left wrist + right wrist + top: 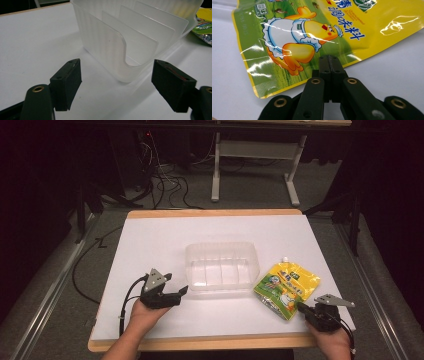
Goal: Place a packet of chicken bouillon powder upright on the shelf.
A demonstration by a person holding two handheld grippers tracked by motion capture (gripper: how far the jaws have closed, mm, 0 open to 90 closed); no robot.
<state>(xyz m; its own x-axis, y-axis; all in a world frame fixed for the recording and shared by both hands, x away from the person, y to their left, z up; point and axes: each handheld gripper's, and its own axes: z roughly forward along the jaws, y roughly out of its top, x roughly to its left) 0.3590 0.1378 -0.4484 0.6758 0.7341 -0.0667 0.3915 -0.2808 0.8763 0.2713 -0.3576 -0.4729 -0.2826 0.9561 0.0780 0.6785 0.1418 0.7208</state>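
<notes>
fingers [329, 67] of the right gripper [304, 308] are clenched tight together at the bottom edge of the yellow pouch [286, 289]; whether they pinch that edge cannot be told. pouch lies flat on the white table [150, 245], just right of the clear plastic bin [222, 266], spout pointing away from the person. left gripper [181, 292] is released, jaws spread wide with nothing between them, aimed at the bin's near left corner and just short of it.

Yellow-green cartoon-chick pouch [286, 289], translucent frosted container [222, 266], black grippers
</notes>
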